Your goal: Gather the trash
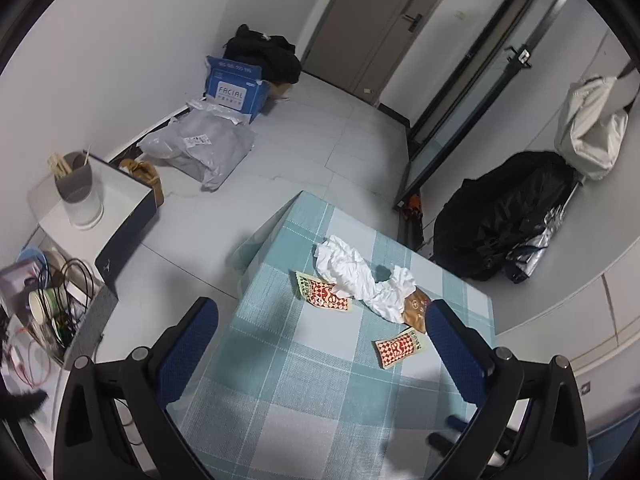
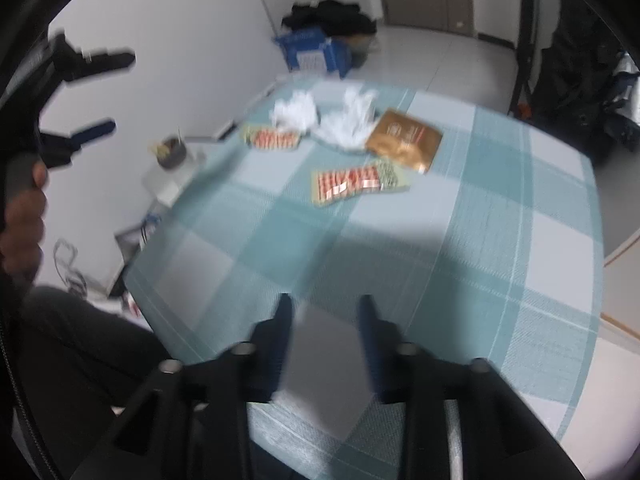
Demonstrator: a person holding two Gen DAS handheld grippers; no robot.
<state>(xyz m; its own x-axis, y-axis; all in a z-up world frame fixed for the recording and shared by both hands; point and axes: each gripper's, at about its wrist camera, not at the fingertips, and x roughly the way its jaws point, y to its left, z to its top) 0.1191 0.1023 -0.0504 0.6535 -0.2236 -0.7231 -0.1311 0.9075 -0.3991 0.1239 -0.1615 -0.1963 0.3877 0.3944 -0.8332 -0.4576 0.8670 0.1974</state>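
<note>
Chopsticks (image 1: pixel 59 165) stand in a grey cup (image 1: pixel 76 184); both grippers' fingers (image 1: pixel 192 344) (image 2: pixel 282 344) gape, holding nothing.

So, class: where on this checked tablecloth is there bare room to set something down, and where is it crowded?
The near part of the tablecloth, between the red checked wrapper and the right tongs, is bare. The far end is crowded: crumpled white tissues, a brown packet and a second red wrapper lie close together.
</note>
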